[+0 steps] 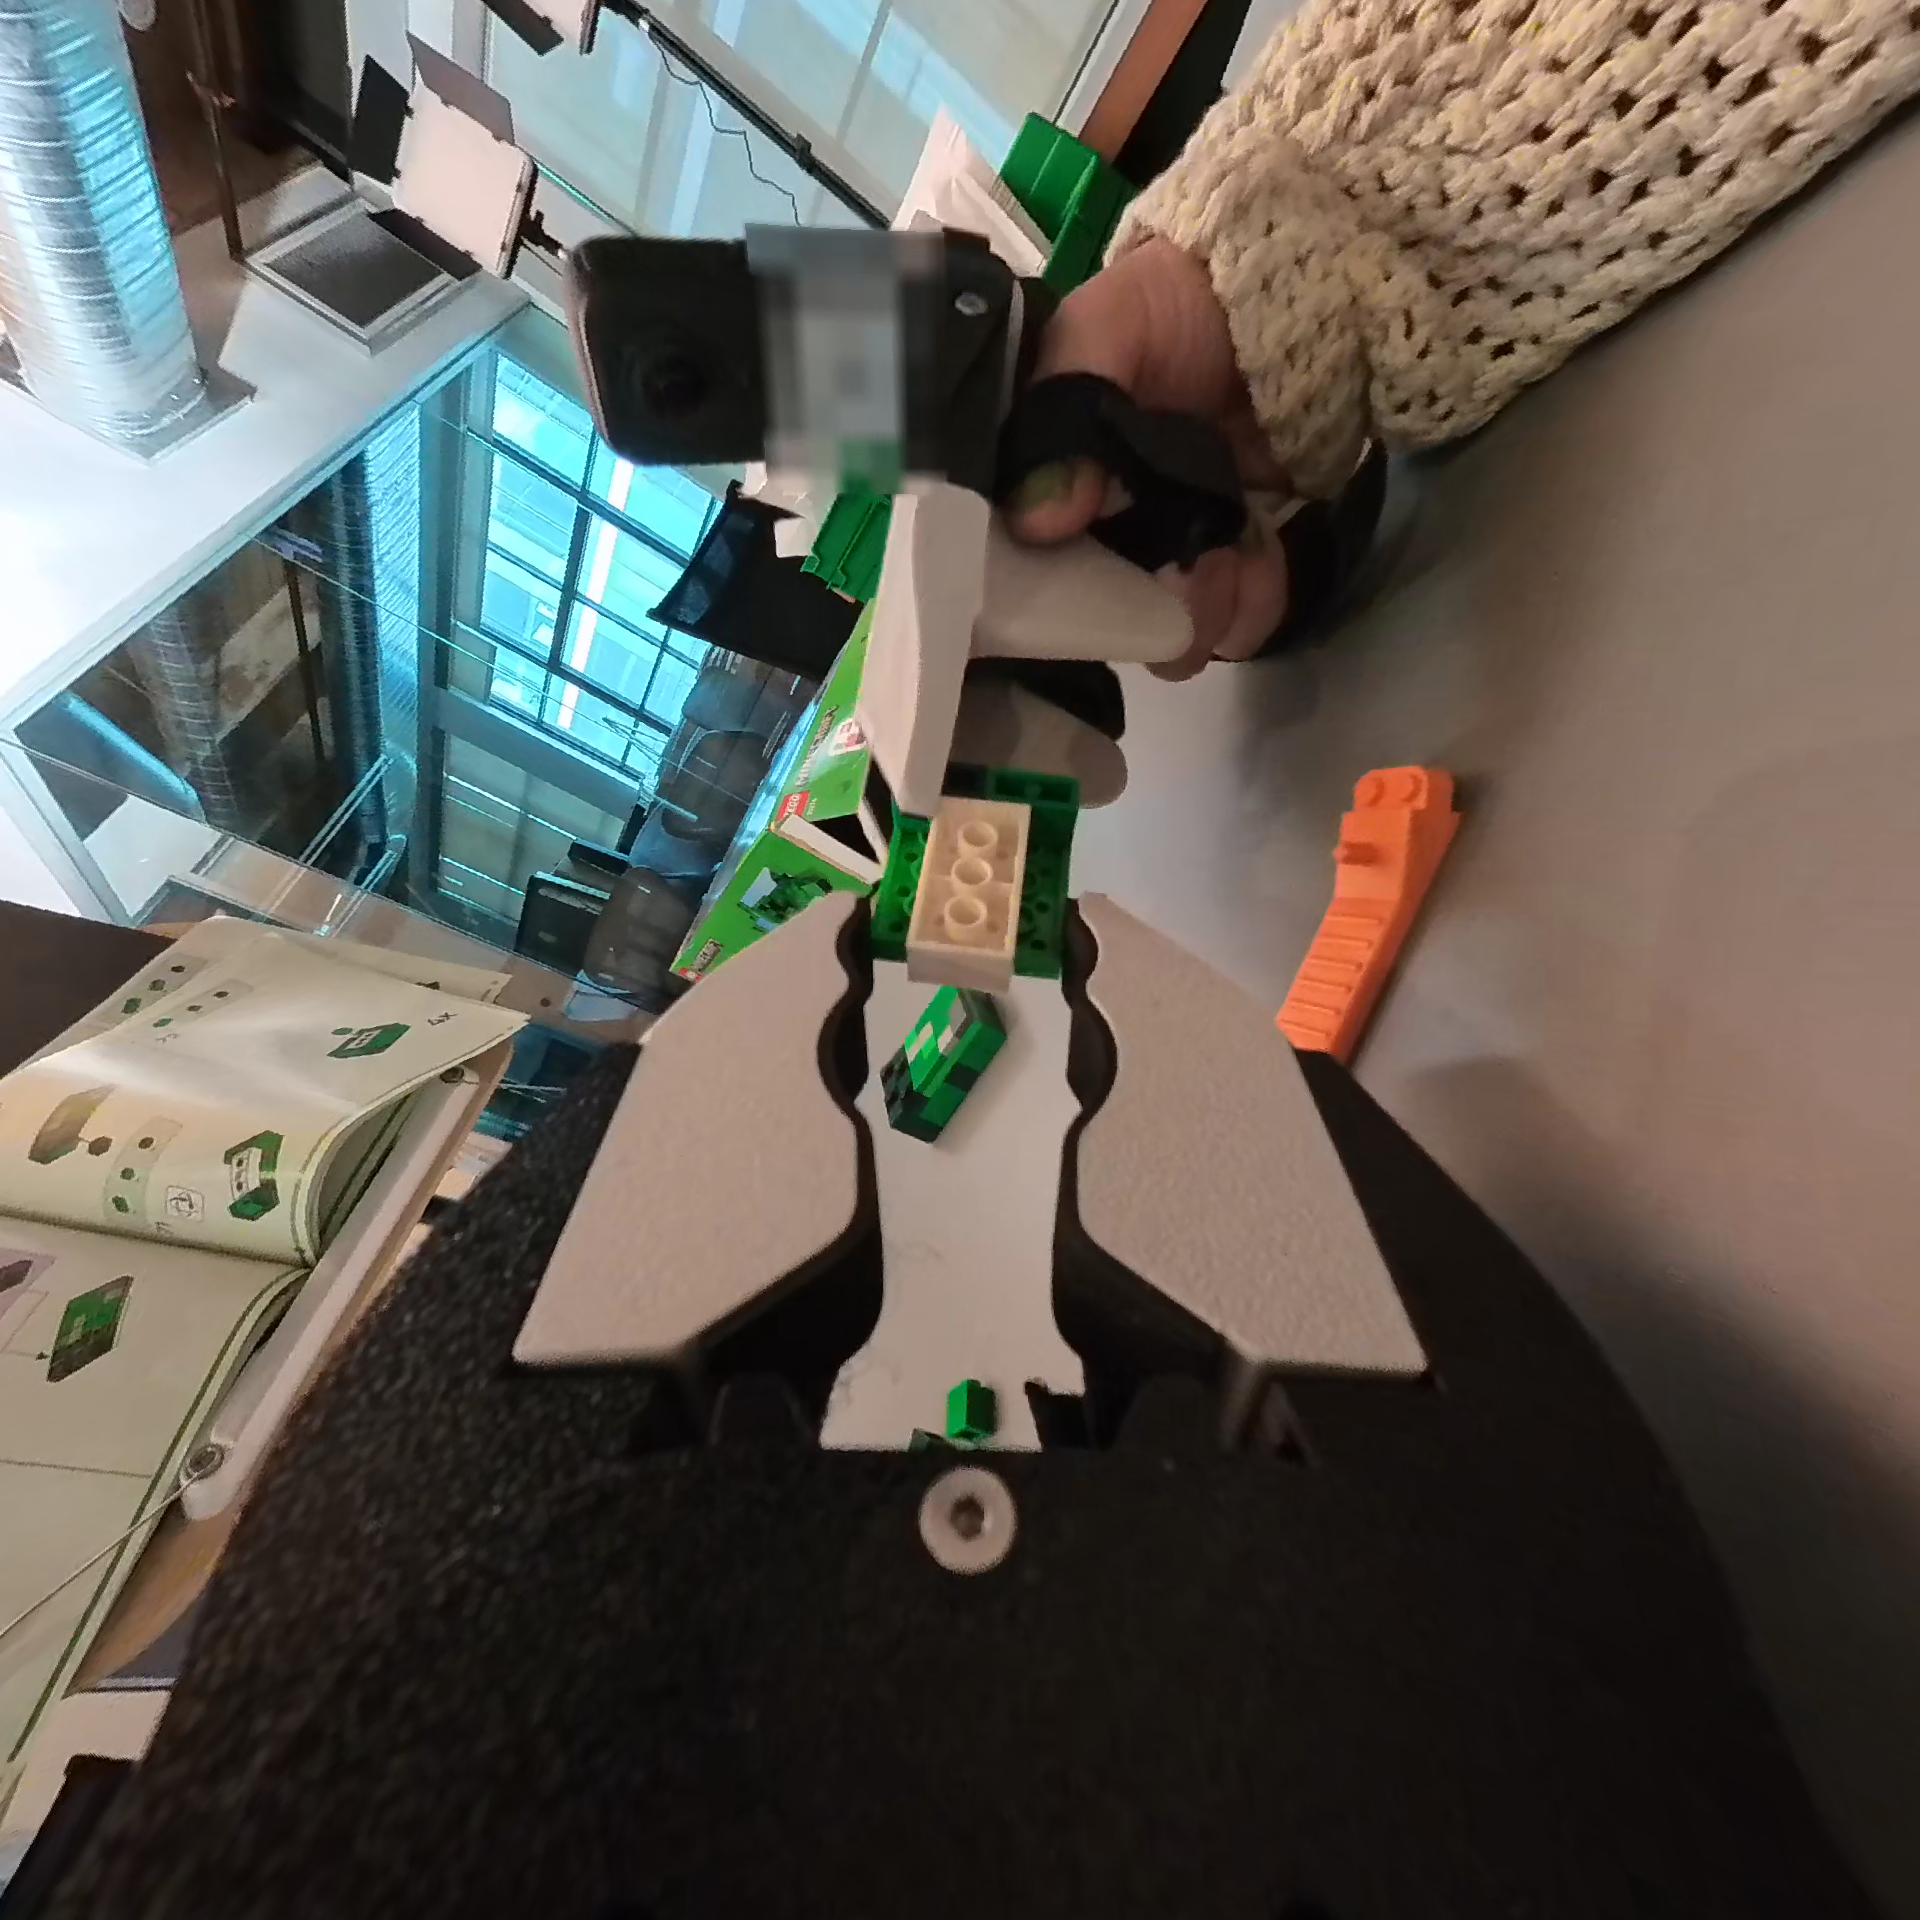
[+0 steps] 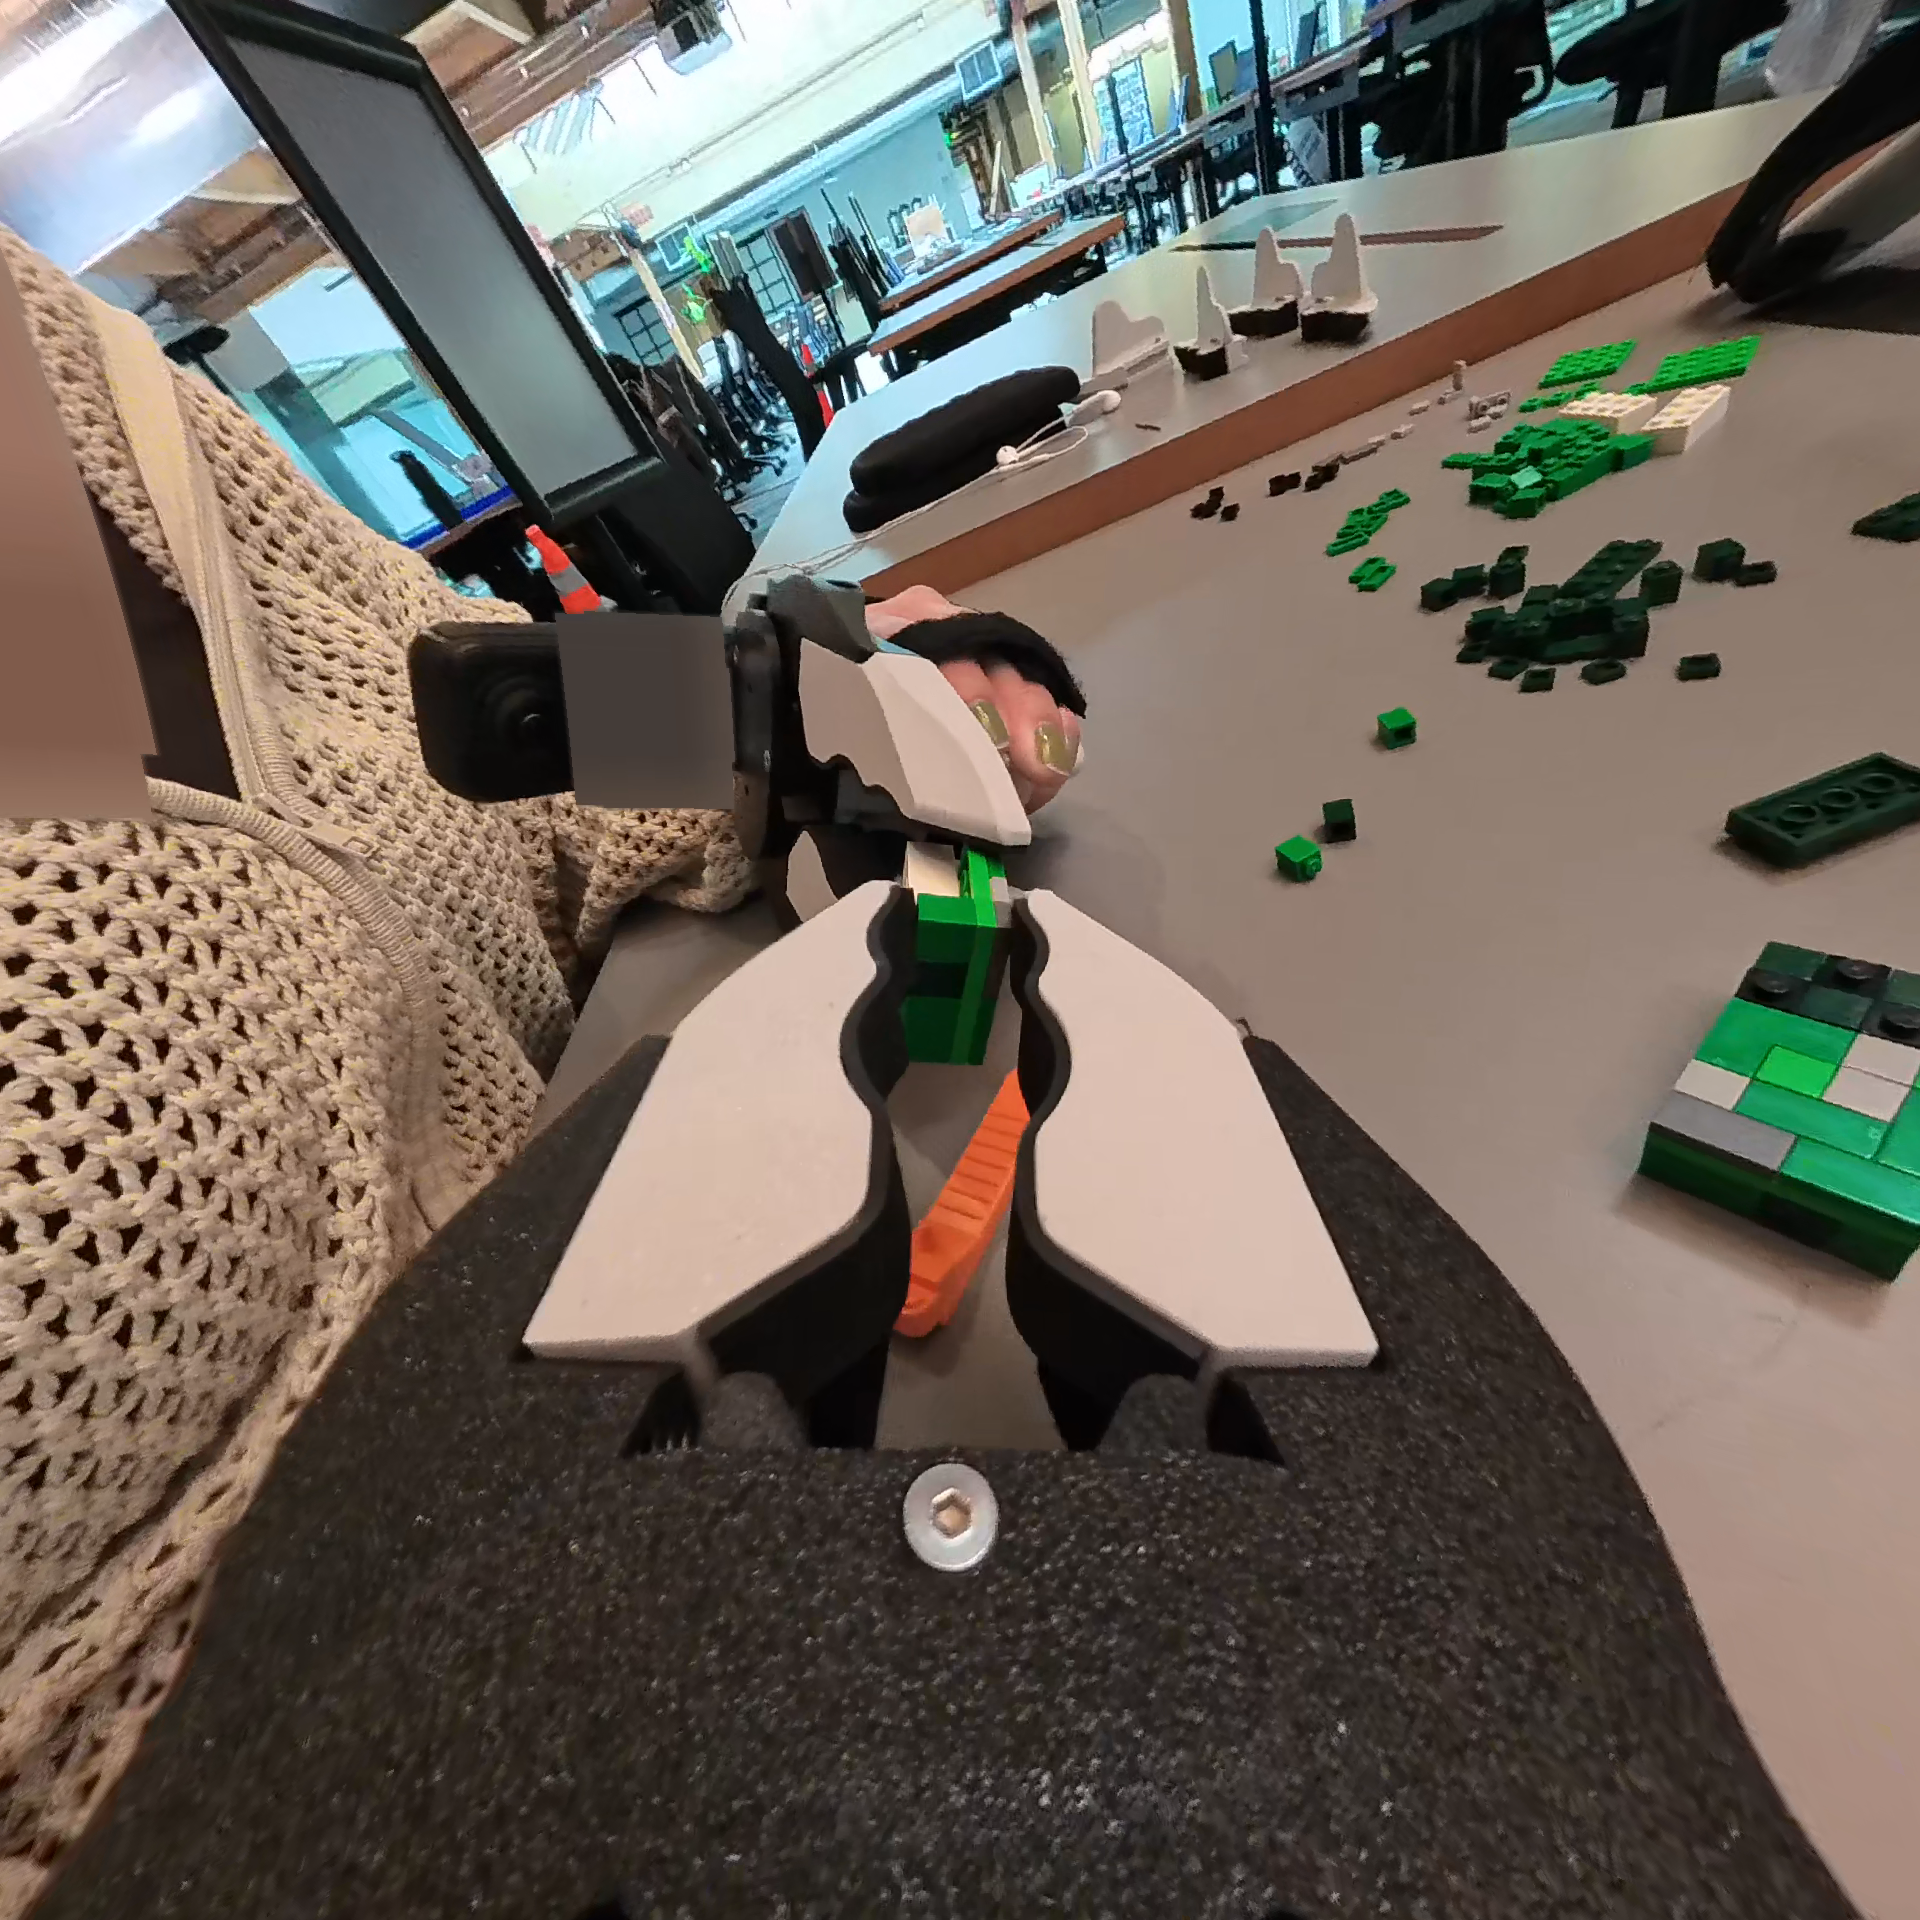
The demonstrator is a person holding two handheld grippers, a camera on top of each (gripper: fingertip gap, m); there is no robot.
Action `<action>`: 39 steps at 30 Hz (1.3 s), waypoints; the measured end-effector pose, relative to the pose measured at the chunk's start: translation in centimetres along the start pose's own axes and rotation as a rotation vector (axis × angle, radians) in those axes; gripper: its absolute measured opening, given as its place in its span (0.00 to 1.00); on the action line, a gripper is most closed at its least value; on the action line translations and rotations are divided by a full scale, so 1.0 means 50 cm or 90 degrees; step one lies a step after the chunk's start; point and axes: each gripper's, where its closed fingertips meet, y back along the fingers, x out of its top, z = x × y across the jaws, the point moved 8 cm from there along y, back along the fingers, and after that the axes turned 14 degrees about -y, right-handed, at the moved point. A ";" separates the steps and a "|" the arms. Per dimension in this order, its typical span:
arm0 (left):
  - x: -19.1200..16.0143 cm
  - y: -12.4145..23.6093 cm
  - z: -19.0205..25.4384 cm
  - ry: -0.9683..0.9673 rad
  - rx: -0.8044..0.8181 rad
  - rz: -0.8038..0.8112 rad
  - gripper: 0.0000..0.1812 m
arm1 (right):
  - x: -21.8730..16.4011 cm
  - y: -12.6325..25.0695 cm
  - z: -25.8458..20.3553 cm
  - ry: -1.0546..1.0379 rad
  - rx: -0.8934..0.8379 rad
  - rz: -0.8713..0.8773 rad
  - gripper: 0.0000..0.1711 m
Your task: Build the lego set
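A green lego assembly [image 1: 1044, 904] with a white brick [image 1: 966, 894] on it is held above the grey table, between both grippers. In the left wrist view my left gripper [image 1: 971, 925] is shut on its sides. My right gripper [image 1: 1008, 790] reaches in from above and meets the same piece. In the right wrist view my right gripper [image 2: 961, 914] is shut on the green assembly [image 2: 951, 977]. The left gripper [image 2: 956, 842] holds its far end, where a bit of the white brick [image 2: 928, 868] shows.
An orange brick separator [image 1: 1361, 914] [image 2: 977, 1195] lies on the table under the grippers. Beside it are a green patterned cube [image 1: 945, 1060] and a small green brick [image 1: 971, 1408]. The open instruction booklet [image 1: 156, 1143] and the lego box [image 1: 779, 883] are to the left. Loose green bricks [image 2: 1548, 623], a dark green plate [image 2: 1829, 821] and a square green build [image 2: 1808, 1122] lie to the right. My left and right fingertips are right by each other. About 5 cm separates my left fingertips from the orange brick separator [image 2: 977, 1195]. It turns up in the left wrist view [image 1: 1325, 984] as well.
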 end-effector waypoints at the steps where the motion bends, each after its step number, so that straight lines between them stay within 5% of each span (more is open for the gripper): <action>1: -0.001 -0.001 0.001 0.000 0.000 -0.004 0.20 | 0.000 0.000 0.001 0.002 -0.004 0.005 0.10; 4: -0.013 -0.007 0.002 -0.019 0.011 -0.053 0.20 | 0.006 0.005 0.004 0.046 -0.052 0.023 0.30; 6: -0.028 -0.010 -0.003 -0.023 0.034 -0.105 0.20 | 0.013 0.016 0.012 0.082 -0.117 0.041 0.34; 13: -0.092 0.002 -0.040 0.117 0.125 -0.238 0.20 | 0.031 0.053 0.067 0.096 -0.409 0.124 0.27; 22: -0.121 0.011 -0.048 0.206 0.142 -0.264 0.20 | 0.024 0.014 0.121 0.068 -0.608 -0.040 0.27; 30: -0.146 0.027 -0.060 0.336 0.145 -0.237 0.20 | 0.026 0.009 0.119 0.112 -0.638 -0.036 0.27; 39: -0.167 0.036 -0.061 0.328 0.145 -0.276 0.20 | 0.019 0.001 0.128 0.105 -0.658 -0.079 0.27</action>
